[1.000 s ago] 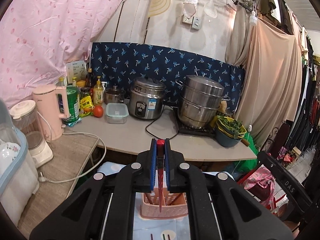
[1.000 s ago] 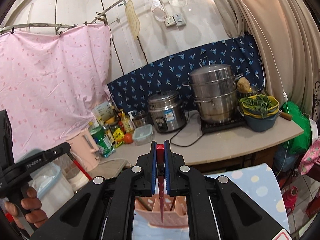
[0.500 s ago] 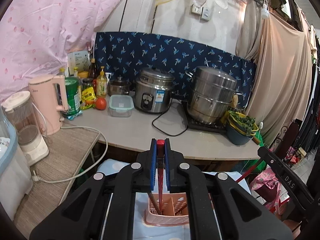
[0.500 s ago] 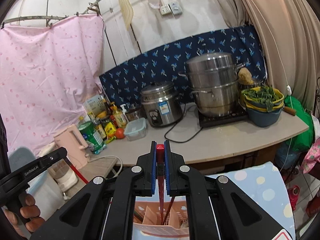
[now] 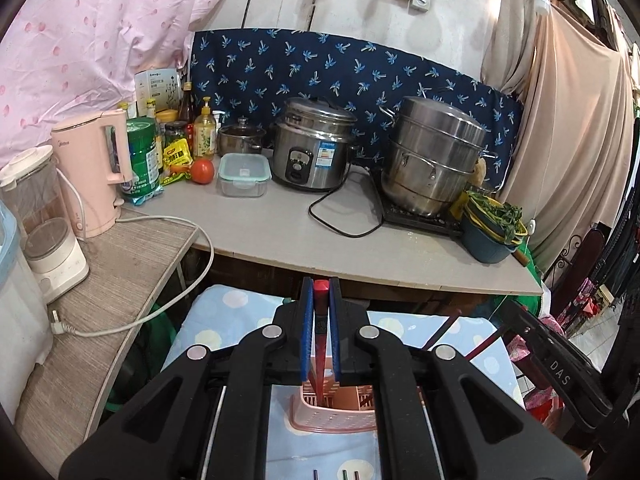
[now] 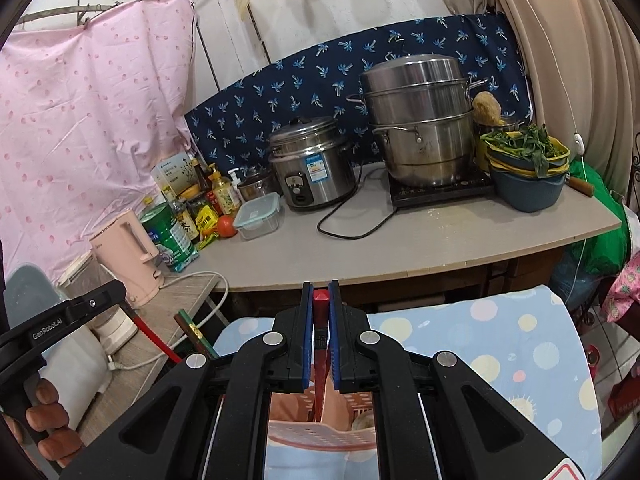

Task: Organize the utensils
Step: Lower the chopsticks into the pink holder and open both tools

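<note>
My left gripper [image 5: 320, 300] is shut on a red chopstick [image 5: 320, 364] that hangs straight down, its lower end inside a pink slotted utensil basket [image 5: 332, 416]. In the right wrist view, my right gripper [image 6: 320, 300] is shut on another red chopstick [image 6: 320, 376], whose tip also reaches into the pink basket [image 6: 320, 434]. The basket stands on a blue dotted cloth [image 6: 500, 340]. At the left of the right wrist view are the left gripper's body [image 6: 60, 320], a hand [image 6: 44, 420] and other chopsticks [image 6: 196, 332] leaning out of the basket. Loose chopstick ends [image 5: 344, 474] lie on the cloth.
Behind the cloth runs a grey counter [image 5: 280, 236] with a rice cooker [image 5: 312, 148], a steel steamer pot [image 5: 436, 160], a clear food box [image 5: 243, 169], a bowl of greens [image 5: 494, 232] and a black cable. A pink kettle [image 5: 94, 172] and white cord sit at the left.
Both grippers have sunk toward the basket with their chopsticks still held. The basket now sits closer and higher in both views, and the chopstick tips reach deeper into it.
</note>
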Available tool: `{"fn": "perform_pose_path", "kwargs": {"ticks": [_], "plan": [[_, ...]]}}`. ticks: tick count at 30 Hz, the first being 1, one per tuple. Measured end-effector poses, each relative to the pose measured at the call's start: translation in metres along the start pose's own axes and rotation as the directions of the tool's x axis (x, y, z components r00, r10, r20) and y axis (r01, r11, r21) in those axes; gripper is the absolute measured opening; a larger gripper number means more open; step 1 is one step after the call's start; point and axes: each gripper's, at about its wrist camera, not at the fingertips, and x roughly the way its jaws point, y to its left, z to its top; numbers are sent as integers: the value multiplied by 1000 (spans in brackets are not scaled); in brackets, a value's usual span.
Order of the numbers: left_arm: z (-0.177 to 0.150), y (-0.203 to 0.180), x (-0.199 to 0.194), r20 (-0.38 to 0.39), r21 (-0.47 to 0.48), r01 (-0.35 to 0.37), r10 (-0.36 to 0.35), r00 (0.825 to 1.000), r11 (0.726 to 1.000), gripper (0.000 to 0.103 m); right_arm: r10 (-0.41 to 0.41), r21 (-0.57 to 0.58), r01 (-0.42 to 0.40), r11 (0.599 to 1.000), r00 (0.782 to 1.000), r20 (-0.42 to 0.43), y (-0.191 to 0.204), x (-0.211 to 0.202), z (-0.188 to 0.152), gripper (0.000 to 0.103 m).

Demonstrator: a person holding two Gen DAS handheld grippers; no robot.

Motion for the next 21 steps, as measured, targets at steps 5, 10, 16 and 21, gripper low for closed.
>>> {"fn": "perform_pose_path", "kwargs": {"ticks": [5,10,16,21], "plan": [[-6,5,2,-12,-11,-18,17,1000,1000,8,-15,-11,15,1000,1000,-7,-1,-1,-6,10],[-10,9,2,-26,-23,-28,28,999,999,21,-19,-24,18,1000,1000,-1,2,-10,-8,15],[-17,11,-6,-28,-20,-36,36,999,999,26,-9,-17,9,1000,1000,-2,2,-25,-15,21],[-29,12,-15,-49,-25,-37,35,998,999,30,6,-11,-6,1000,1000,-25,3,-37,-29,21]]}}
